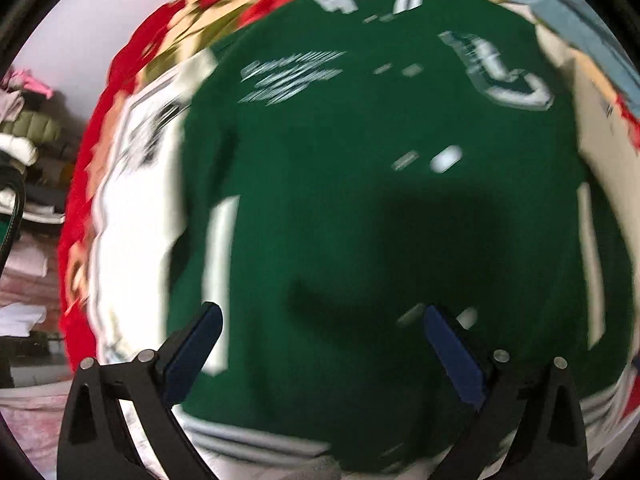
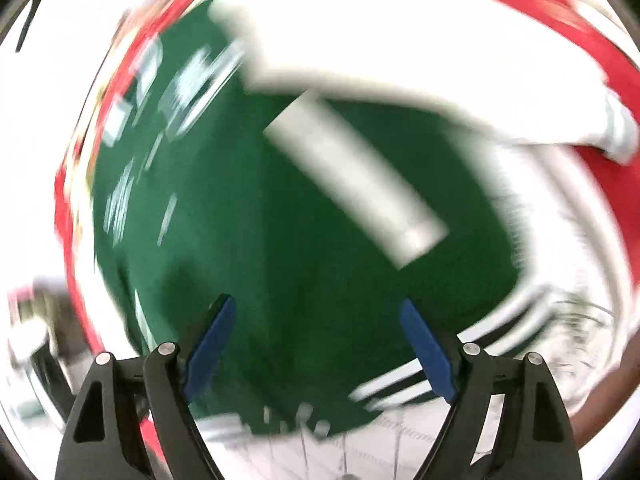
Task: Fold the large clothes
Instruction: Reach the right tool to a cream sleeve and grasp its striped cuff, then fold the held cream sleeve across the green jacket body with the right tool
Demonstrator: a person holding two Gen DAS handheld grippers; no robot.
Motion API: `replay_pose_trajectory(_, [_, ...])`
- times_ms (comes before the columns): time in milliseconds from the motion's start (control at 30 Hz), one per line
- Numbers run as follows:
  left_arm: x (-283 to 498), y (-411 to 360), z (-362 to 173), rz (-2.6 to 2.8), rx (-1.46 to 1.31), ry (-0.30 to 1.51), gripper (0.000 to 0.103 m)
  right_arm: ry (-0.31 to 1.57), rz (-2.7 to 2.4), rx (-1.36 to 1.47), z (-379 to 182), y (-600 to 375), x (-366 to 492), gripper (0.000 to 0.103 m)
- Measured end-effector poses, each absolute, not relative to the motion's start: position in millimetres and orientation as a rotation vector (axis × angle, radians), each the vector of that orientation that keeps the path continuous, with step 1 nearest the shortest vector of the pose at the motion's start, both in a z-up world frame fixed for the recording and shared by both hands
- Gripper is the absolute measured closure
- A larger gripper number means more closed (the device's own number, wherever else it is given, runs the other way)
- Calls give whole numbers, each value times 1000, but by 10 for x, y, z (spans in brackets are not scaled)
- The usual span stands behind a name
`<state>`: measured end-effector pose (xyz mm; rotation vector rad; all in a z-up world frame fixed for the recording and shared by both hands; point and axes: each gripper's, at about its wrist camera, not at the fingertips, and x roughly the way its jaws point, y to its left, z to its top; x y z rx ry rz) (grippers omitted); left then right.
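Both sets of jaws are spread wide with nothing pinched: the left gripper (image 1: 322, 316) and the right gripper (image 2: 318, 308) both hang over the green jacket (image 1: 340, 200) with only fabric showing between the blue pads. The jacket lies flat, front up, on a red floral blanket (image 1: 132, 52). In the left view its long axis runs from the striped hem by the fingers up to the collar, white sleeve (image 1: 136, 216) at left; the right view's pretty blurry.

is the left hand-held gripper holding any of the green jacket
No, the left hand-held gripper has its jaws spread wide above the green jacket, with nothing pinched between its blue pads.
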<state>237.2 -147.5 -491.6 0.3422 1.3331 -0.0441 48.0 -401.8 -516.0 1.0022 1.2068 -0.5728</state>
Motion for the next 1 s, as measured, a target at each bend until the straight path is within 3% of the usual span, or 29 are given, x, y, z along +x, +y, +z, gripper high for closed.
replay_pose_trajectory(200, [2687, -2608, -5463, -70, 457, 1297, 0, 924, -918, 1340, -5571, -5348, -43, 20])
replay_pose_trajectory(367, [2936, -3042, -5566, -74, 495, 1251, 0, 670, -950, 1412, -5802, -5646, -1, 39])
replay_pose_trajectory(433, [3041, -3134, -5584, -69, 494, 1247, 0, 640, -960, 1393, -5852, -5756, 73, 69])
replay_pose_trajectory(467, [3087, -3130, -5566, -68, 489, 1251, 0, 639, -953, 1395, -5832, -5789, 134, 93])
replay_pose_trajectory(567, [3176, -3057, -5505, -57, 456, 1258, 0, 605, -930, 1321, -5560, -5839, 370, 95])
replay_pose_trajectory(700, [3399, -2755, -5260, -2, 379, 1258, 0, 588, -842, 1143, -4742, -5709, 660, 96])
replay_pose_trajectory(833, [3476, -2236, -5064, 104, 296, 1286, 0, 627, -665, 942, -3997, -5292, 1419, 96])
replay_pose_trajectory(1000, [3568, -1281, -4855, 284, 170, 1306, 0, 733, -382, 679, -3534, -4294, 2617, 96])
